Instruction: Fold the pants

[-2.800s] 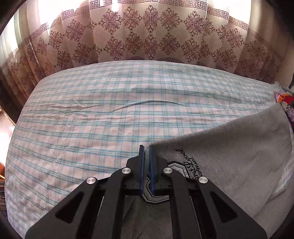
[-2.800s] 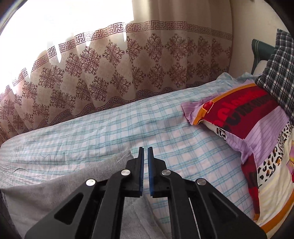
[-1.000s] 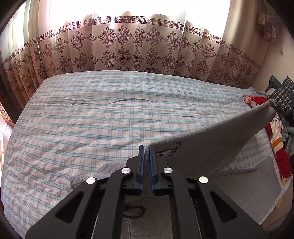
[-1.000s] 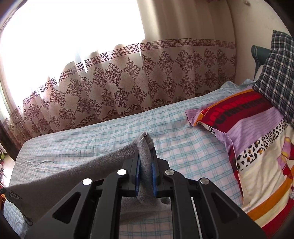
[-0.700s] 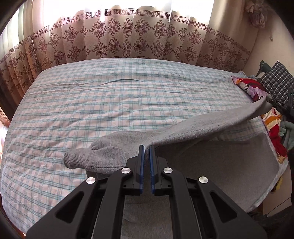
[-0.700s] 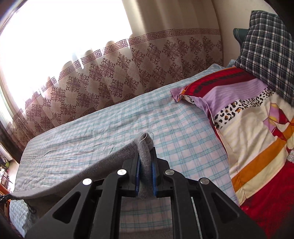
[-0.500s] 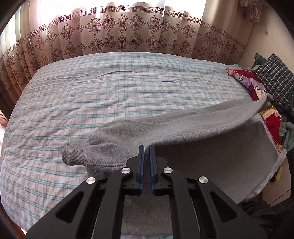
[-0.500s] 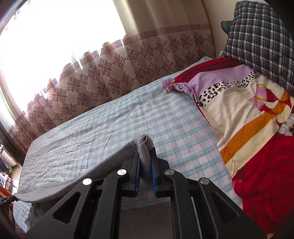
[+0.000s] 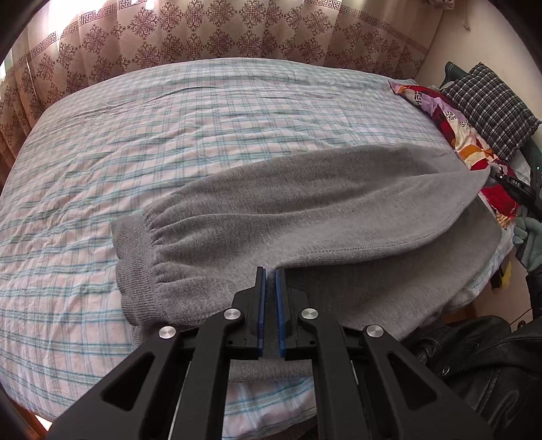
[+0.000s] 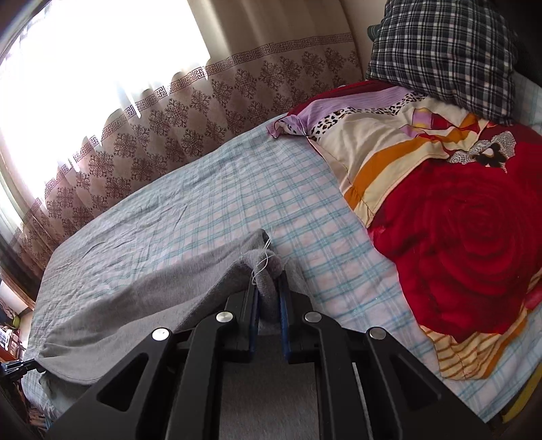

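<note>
Grey sweatpants (image 9: pixel 305 210) lie across the near part of a checked bed (image 9: pixel 169 135), one leg folded over the other, the ribbed cuff (image 9: pixel 135 267) to the left. My left gripper (image 9: pixel 269 277) is shut on the near edge of the upper leg. My right gripper (image 10: pixel 268 281) is shut on a bunched grey corner of the pants (image 10: pixel 267 267), held just above the sheet; a loose white thread hangs from it. In the left wrist view the right gripper (image 9: pixel 508 184) shows at the far right end of the pants.
A patterned curtain (image 9: pixel 237 30) hangs behind the bed. A colourful quilt (image 10: pixel 440 189) and a checked pillow (image 10: pixel 447 50) lie at the bed's right end. A dark jacket (image 9: pixel 474 365) is at the lower right of the left wrist view.
Both grippers lifted the upper pant leg, carried it over the lower one and brought it down. The cuff now lies flat on the bed.
</note>
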Available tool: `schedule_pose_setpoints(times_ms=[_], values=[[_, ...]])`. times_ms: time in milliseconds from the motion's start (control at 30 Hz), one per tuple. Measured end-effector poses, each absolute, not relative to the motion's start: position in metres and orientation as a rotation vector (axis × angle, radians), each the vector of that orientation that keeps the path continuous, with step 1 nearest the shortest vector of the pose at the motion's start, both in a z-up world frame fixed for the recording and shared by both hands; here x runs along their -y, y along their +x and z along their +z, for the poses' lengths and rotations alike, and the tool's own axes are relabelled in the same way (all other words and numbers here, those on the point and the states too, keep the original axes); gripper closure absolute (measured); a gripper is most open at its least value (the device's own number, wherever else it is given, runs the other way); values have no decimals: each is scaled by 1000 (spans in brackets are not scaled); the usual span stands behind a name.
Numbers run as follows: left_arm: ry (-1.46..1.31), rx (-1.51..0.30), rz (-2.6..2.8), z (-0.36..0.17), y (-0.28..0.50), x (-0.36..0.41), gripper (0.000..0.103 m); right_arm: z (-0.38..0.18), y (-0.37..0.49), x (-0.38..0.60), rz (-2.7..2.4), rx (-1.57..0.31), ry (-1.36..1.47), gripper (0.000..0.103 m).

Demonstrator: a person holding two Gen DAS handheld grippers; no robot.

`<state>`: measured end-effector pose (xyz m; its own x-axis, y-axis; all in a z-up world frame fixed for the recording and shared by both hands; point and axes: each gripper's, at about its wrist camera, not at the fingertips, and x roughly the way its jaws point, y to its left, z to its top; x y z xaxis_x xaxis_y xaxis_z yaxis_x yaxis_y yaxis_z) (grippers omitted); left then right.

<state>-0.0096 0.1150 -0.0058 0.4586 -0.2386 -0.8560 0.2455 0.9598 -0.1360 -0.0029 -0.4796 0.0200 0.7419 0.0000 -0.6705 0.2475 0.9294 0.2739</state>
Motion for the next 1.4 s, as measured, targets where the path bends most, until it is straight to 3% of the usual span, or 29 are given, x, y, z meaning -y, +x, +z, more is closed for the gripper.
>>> schedule_pose_setpoints(times_ms=[533, 633, 733, 900, 1200, 1400], values=[[32, -1136, -279, -50, -20, -109, 98, -23, -10, 456, -309, -981, 158, 89], [37, -1145, -274, -56, -20, -108, 98, -27, -12, 457, -319, -1001, 170, 83], [37, -1149, -270, -59, -20, -108, 98, -28, -16, 460, -332, -1011, 194, 68], [36, -1147, -269, -59, -20, -108, 98, -26, -31, 479, -366, -995, 313, 55], [19, -1140, -266, -58, -20, -110, 98, -7, -66, 484, -389, -922, 503, 55], [6, -1132, -267, -58, -22, -112, 98, -9, -66, 484, -153, -850, 871, 55]])
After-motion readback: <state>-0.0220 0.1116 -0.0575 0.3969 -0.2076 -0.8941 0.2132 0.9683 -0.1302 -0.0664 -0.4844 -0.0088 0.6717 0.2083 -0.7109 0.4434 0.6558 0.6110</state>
